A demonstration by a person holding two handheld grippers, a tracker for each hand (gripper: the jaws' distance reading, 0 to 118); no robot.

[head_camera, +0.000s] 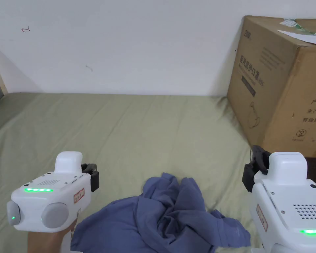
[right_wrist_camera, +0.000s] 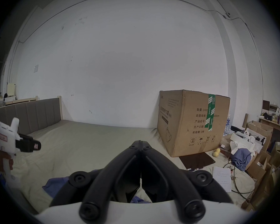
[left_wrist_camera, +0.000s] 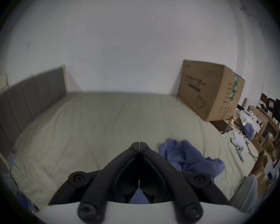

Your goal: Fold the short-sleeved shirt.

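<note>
In the head view, the left gripper (head_camera: 94, 175) is held level at the lower left, above the bed sheet (head_camera: 137, 131), its black jaw tips pointing away toward the wall. The hand (head_camera: 47, 241) beneath it is cut off by the lower edge. The right gripper (head_camera: 256, 166) is raised at the lower right, its body cropped by the frame; how its jaws stand cannot be told here. The blue shirt (head_camera: 167, 217) is seen crumpled on the sheet between the two grippers, touched by neither, its near part cut off. A cardboard box (head_camera: 282, 85) is set at the far right.

In the left gripper view, the left gripper (left_wrist_camera: 139, 144) is seen with its jaws closed tip to tip, nothing between them; the shirt (left_wrist_camera: 187, 156) lies just to their right, partly hidden by the linkage.

In the right gripper view, the right gripper (right_wrist_camera: 140, 142) is likewise seen with jaws pressed together and empty. Part of the shirt (right_wrist_camera: 57, 184) is glimpsed below, largely hidden by the jaws.
</note>
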